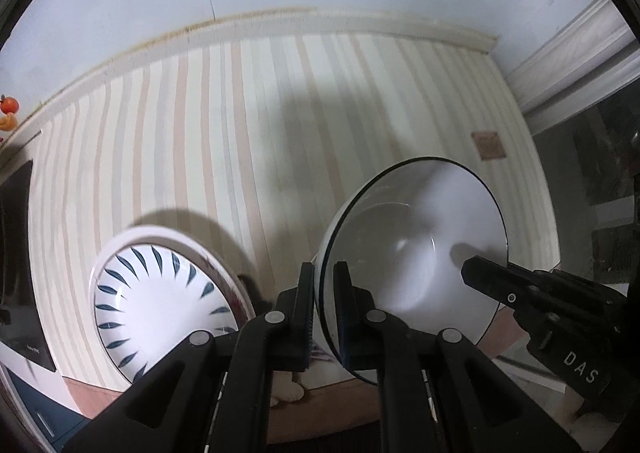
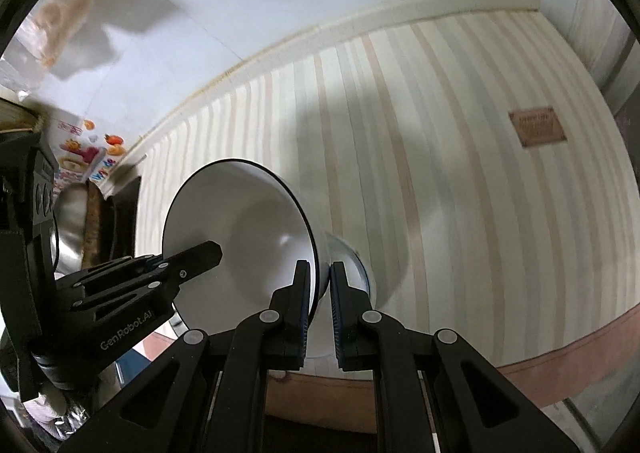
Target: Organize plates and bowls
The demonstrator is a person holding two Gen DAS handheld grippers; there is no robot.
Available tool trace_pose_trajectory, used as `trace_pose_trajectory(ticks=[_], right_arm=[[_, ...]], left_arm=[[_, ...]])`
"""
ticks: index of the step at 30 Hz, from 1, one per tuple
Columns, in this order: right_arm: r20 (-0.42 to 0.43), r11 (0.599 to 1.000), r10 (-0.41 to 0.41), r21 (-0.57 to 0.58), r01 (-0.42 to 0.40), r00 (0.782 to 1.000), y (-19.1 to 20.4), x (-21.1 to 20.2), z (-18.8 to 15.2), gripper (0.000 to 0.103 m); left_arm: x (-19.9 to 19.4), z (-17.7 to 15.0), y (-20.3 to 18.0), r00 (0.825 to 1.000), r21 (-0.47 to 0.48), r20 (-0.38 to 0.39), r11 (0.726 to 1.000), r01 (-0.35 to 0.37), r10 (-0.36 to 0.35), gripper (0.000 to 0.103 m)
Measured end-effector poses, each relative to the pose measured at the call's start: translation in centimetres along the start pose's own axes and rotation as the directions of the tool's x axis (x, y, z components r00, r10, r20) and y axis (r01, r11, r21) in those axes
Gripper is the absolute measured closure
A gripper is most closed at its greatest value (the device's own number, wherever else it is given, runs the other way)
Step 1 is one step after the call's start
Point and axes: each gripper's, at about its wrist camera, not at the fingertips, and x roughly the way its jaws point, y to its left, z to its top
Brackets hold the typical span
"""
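A white bowl (image 1: 420, 245) with a thin dark rim is held in the air, tilted on its side, over the striped tablecloth (image 1: 240, 133). My left gripper (image 1: 323, 293) is shut on its left rim. My right gripper (image 2: 320, 285) is shut on the opposite rim of the same bowl (image 2: 240, 237); one of its fingers (image 1: 492, 277) shows inside the bowl in the left wrist view. A white plate (image 1: 160, 305) with dark blue leaf marks lies on the cloth to the lower left.
The striped cloth ends at a cream edge (image 1: 340, 23) against a pale wall. A brown label (image 2: 538, 127) is sewn on the cloth at right. Colourful toys and a packet (image 2: 86, 157) and a shiny metal bowl (image 2: 70, 225) sit at the far left.
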Motion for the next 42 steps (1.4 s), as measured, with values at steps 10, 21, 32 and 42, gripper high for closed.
trace_pose_trajectory(ticks=[10, 21, 32, 42], right_arm=[[-0.088, 1.000, -0.018, 0.013, 0.019, 0.996, -1.7, 3.4, -1.3, 0.091], [-0.143, 0.999, -0.017, 0.032, 0.022, 0.990, -2.5, 5.1, -1.5, 0.091], [-0.181, 0.998, -0.002, 0.059, 0.013, 0.984, -2.6, 5.7, -1.0, 0.088], [-0.180, 0.998, -0.018, 0.053, 0.028, 0.984, -2.6, 5.2, -1.0, 0.087]], left_arm=[[3.0, -1.1, -0.3, 0.997, 0.018, -0.077, 0.999, -0.026, 0.028, 0.095], [3.9, -1.3, -0.3, 0.994, 0.035, -0.097, 0.998, -0.056, 0.060, 0.095], [4.3, -1.2, -0.2, 0.990, 0.040, -0.105, 0.996, -0.085, 0.089, 0.095], [2.9, -1.6, -0.5, 0.992, 0.053, -0.079, 0.995, -0.089, 0.093, 0.094]])
